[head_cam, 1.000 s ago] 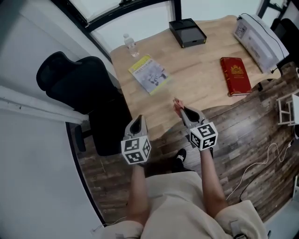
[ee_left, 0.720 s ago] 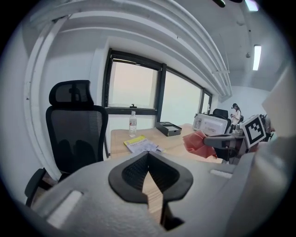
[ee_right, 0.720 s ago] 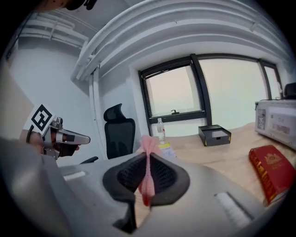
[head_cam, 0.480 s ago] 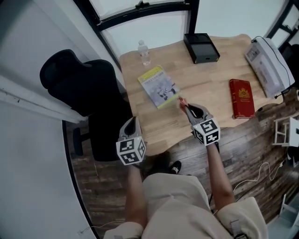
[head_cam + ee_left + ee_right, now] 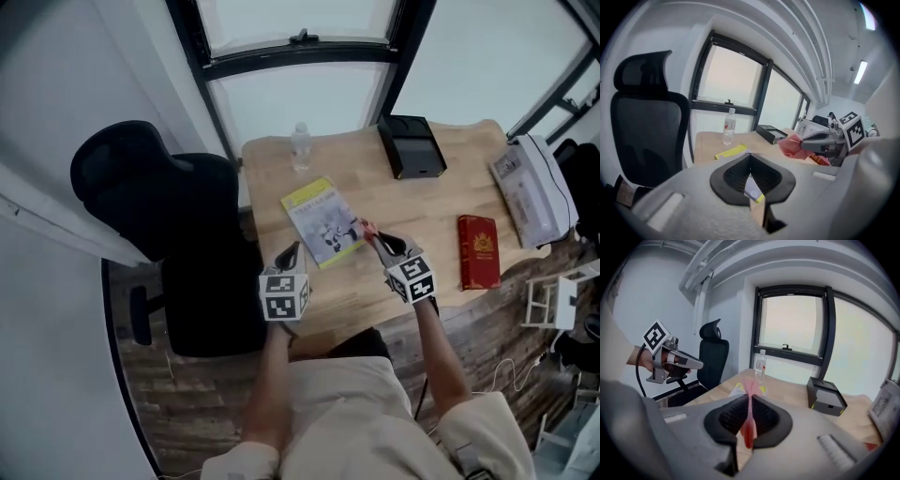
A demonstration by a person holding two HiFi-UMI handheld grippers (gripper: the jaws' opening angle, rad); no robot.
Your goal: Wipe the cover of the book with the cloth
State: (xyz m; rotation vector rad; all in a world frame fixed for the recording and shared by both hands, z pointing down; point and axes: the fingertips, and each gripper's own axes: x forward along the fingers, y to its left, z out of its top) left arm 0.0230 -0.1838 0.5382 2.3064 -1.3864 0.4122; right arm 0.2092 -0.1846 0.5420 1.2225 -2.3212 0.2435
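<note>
Right claw (image 5: 373, 238) pinches the cloth (image 5: 362, 226), held at the right edge of the yellow book (image 5: 322, 221), which lies flat on the table (image 5: 412, 211). Left claw (image 5: 292, 250) is pressed together, empty, near its front edge. Step in hand: approach. Next, lower the cloth onto the cover and stroke across.

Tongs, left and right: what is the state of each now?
Left tongs: closed, holding nothing.
Right tongs: closed on the pink cloth.
</note>
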